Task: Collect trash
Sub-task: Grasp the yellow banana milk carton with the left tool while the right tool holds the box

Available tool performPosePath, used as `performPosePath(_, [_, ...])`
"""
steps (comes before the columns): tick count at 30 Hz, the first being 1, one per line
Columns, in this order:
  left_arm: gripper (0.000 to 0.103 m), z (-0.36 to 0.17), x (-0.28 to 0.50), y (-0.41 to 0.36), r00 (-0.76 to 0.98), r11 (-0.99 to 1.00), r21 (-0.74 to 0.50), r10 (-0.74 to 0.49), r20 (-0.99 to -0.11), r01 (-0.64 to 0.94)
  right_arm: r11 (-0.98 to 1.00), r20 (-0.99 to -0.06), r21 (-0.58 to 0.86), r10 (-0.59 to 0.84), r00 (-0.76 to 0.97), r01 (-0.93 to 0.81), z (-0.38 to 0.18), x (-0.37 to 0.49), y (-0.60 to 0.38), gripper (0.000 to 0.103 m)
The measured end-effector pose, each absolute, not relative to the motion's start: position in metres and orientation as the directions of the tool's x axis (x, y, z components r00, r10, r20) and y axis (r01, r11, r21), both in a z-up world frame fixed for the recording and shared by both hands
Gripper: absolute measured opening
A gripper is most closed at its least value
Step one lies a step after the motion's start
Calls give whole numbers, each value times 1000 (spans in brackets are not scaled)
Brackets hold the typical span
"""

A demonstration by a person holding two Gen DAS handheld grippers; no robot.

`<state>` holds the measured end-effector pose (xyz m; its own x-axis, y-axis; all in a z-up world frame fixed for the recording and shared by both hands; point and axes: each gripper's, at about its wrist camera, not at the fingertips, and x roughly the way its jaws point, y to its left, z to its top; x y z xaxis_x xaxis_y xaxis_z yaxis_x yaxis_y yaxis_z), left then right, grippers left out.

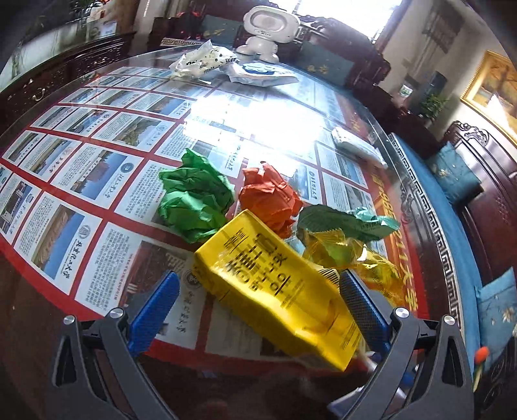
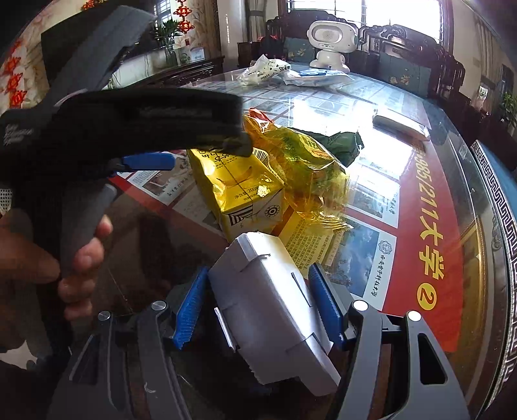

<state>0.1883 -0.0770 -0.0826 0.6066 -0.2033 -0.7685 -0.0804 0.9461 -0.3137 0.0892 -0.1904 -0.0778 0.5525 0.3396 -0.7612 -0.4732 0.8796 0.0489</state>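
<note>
A yellow drink carton (image 1: 274,287) lies on the glass table between the open jaws of my left gripper (image 1: 258,287), against the right finger; it also shows in the right wrist view (image 2: 239,184). Beyond it lie a green paper ball (image 1: 195,200), an orange paper ball (image 1: 269,200), a green wrapper (image 1: 342,221) and a yellow cellophane wrapper (image 1: 349,255). My right gripper (image 2: 258,300) is shut on a white cardboard box (image 2: 271,307), held just in front of the carton and cellophane (image 2: 307,161). The left gripper's body (image 2: 97,129) fills the right wrist view's left side.
At the table's far end stand a white robot-shaped speaker (image 1: 265,29), a crumpled white bag (image 1: 200,61) and a flat packet with a blue lid (image 1: 261,72). A white packet (image 1: 355,145) lies near the right edge. Dark wooden benches with blue cushions (image 1: 452,174) flank the table.
</note>
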Motion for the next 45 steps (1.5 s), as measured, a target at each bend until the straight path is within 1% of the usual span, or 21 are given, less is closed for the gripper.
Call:
performPosePath(6, [99,-94,206,-83,538,936,-294,-150,-830,-192,875,-754,91,373,541,-476,-77,90,-198,62])
performPosePath(8, [98,-93,202,-88,544,945,-271,-133,-829,-183,875,-753,98,377,539,-475,-77,89,-200,62])
performPosePath(11, [92,-93,195,-93,557,954,-266,-145,-818,-141,872,-753,100,381,537,-479,-78,88,-201,62])
performPosePath(14, [85,-93,189,-90,567,954,-286,-185,-803,-94,871,-755,91,376,537,-482,-78,86,-201,62])
performPosePath(16, [75,-93,186,-87,565,949,-309,-225,-794,-56,875,-757,75,362,543,-478,-78,85,-200,62])
performPosePath(17, [72,-93,185,-85,562,948,-317,-244,-791,-36,876,-759,68,357,545,-478,-78,87,-199,62])
performPosePath(19, [58,-89,179,-82,565,948,-319,-267,-781,6,877,-759,57,349,549,-478,-78,84,-197,61])
performPosePath(21, [53,-86,173,-80,570,951,-306,-278,-773,49,877,-760,50,344,551,-478,-78,83,-196,60])
performPosePath(23, [53,-86,167,-80,566,947,-307,-303,-767,90,881,-763,39,331,556,-471,-78,84,-194,58])
performPosePath(27, [51,-86,155,-75,561,936,-325,-344,-753,137,889,-762,13,306,571,-458,-78,80,-191,57])
performPosePath(32, [47,-82,130,-66,547,916,-347,-398,-737,199,899,-749,27,307,587,-437,-74,74,-193,55])
performPosePath(38, [46,-82,109,-48,548,913,-325,-408,-730,246,912,-739,47,306,600,-408,-70,69,-192,55])
performPosePath(43, [46,-77,95,-30,547,903,-339,-430,-719,264,910,-718,42,315,620,-413,-60,62,-185,55])
performPosePath(45, [46,-74,92,-23,555,909,-320,-417,-720,267,915,-725,44,306,617,-402,-60,63,-183,55])
